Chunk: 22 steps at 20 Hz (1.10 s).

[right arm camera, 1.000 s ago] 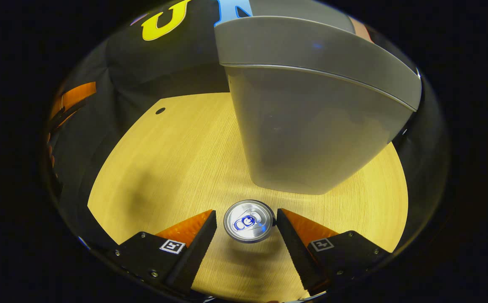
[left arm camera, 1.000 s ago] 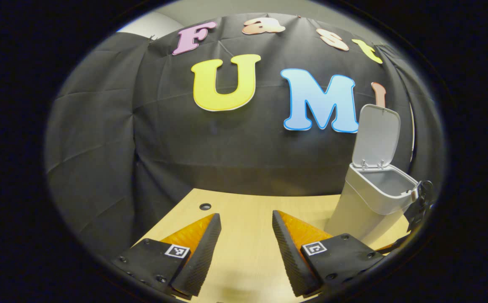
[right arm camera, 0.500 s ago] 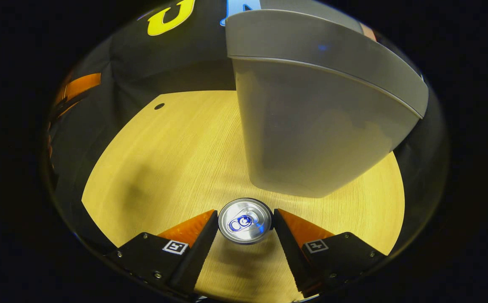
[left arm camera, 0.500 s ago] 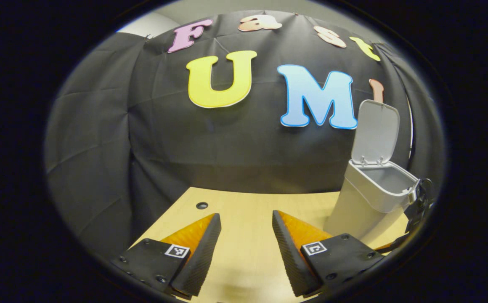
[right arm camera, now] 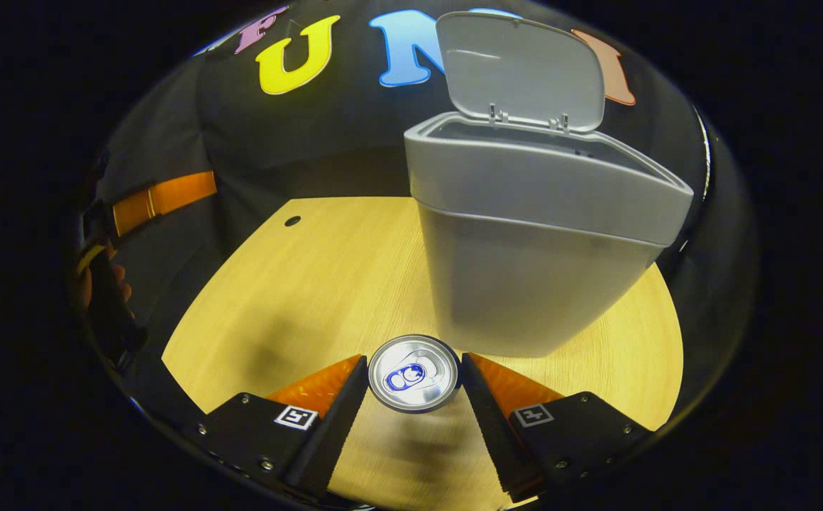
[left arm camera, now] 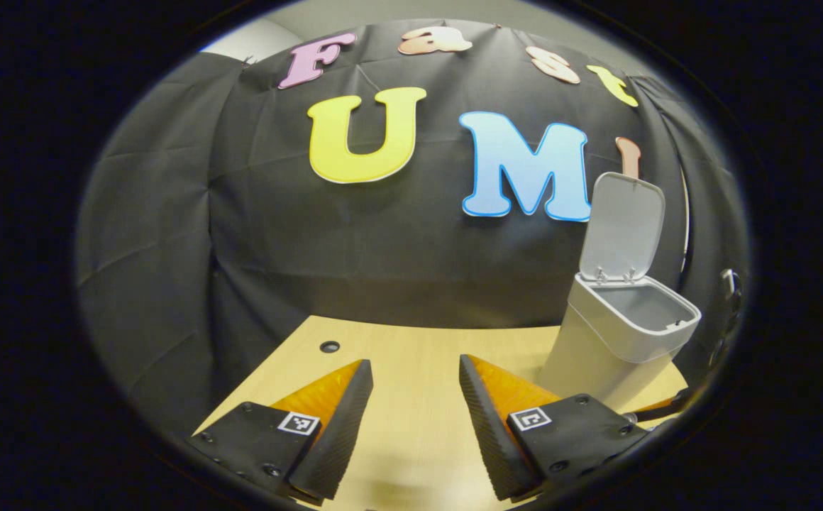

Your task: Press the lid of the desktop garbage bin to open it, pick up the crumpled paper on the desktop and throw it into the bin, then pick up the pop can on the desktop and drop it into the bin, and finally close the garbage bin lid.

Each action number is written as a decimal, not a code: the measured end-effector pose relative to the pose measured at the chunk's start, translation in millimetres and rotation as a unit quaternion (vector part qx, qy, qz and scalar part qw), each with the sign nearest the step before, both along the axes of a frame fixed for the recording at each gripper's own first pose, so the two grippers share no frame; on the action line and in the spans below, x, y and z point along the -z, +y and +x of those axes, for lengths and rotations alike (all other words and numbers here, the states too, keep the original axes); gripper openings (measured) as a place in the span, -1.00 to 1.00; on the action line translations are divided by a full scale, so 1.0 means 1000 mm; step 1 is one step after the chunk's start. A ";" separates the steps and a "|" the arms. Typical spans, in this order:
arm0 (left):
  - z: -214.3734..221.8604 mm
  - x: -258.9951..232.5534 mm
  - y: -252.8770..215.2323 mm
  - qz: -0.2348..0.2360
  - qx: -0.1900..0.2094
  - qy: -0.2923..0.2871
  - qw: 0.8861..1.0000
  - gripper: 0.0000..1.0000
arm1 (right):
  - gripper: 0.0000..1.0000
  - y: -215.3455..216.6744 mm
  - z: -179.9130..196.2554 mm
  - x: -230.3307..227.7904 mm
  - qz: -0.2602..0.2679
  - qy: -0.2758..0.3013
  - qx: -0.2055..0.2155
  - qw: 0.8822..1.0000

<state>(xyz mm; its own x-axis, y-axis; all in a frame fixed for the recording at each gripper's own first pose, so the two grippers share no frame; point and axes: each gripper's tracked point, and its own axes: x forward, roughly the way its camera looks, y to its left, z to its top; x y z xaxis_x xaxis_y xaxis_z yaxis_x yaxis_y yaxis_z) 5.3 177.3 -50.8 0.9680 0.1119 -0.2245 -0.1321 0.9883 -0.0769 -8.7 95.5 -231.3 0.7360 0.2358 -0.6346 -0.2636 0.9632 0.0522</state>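
In the right gripper view, the right gripper point(right arm camera: 413, 376) has its two fingers closed against opposite sides of the can point(right arm camera: 413, 363), which stands upright between them with its silver top and pull tab facing the camera. The can sits just in front of the grey bin point(right arm camera: 525, 284), whose lid point(right arm camera: 521, 71) stands raised at the back, leaving the bin open. Below lies the wooden desk point(right arm camera: 312, 284). In the left gripper view, the left gripper point(left arm camera: 415, 408) has its fingers spread apart with nothing between them, above bare desk point(left arm camera: 411, 355); the bin point(left arm camera: 617, 341) stands off to its right, lid point(left arm camera: 621, 227) up.
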 end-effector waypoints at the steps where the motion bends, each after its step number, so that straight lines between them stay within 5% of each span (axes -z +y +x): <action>1: -0.001 0.000 -0.002 -0.003 0.002 0.000 1.000 0.70 | 0.70 0.003 -0.001 -0.012 0.009 -0.014 -0.004 1.000; 13: -0.001 0.001 -0.013 -0.009 0.013 0.000 1.000 0.70 | 0.68 0.021 0.003 -0.137 0.041 -0.162 -0.024 0.986; 16: 0.000 0.002 -0.013 -0.011 0.013 0.001 1.000 0.58 | 0.65 0.020 0.013 -0.174 0.071 -0.195 -0.011 0.978; 22: 0.002 0.001 -0.012 -0.010 0.009 0.003 1.000 0.64 | 0.65 -0.015 0.045 -0.250 0.070 -0.291 0.025 0.954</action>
<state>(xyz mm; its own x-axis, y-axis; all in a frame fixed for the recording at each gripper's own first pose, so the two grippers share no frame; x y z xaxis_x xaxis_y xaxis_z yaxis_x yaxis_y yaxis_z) 7.2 165.0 -51.9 0.9685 0.0892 -0.2325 -0.1139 0.9889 -0.0950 35.9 81.0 18.9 0.9664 0.2444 -0.0793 -0.2419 0.9695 0.0398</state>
